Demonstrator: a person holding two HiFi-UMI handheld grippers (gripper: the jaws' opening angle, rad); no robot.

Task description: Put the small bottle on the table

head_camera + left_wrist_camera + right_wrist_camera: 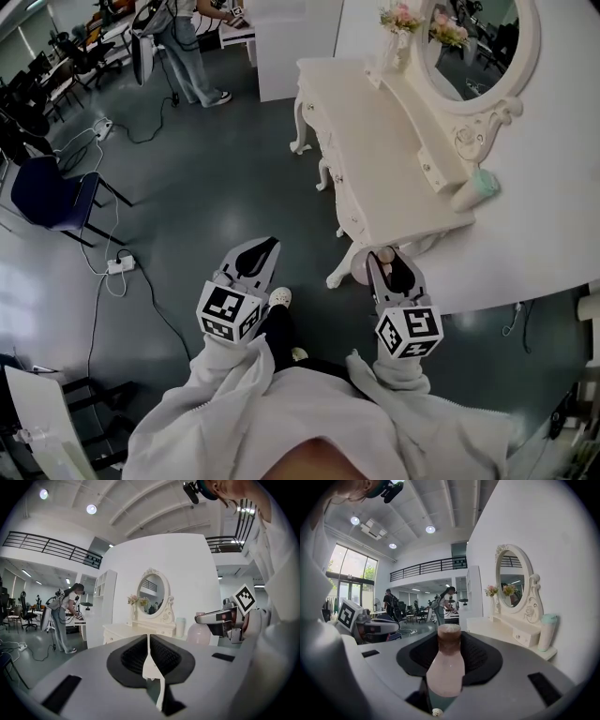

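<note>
**While the bottle is in the jaws, the table waits just ahead**

Although the dressing table (375, 141) is near, this looks like the carrying step, with the placing not yet done. The right gripper (389, 264) is clamped on the small bottle (446, 665), its jaws part-way apart around it. In the head view the bottle hangs in the air off the near end of the table, beside a carved leg and not yet over the top. The left gripper (262, 251) holds nothing, its jaws pressed together, and it hangs over the bare floor, apart from the table.

By my reading, the next move is to bring the bottle over an open stretch of the tabletop. It should then be lowered until the base sits flat, and only then let go. Most of the top lies bare. The places to stay clear of are the mint-capped container (478, 187) at the near end of the raised shelf and the oval mirror (473, 47) behind it.

The bottle is pale frosted pink, with broad shoulders that narrow to a short neck under a brownish cap. It looks smooth and light, and it stands roughly upright in the grip.
</note>
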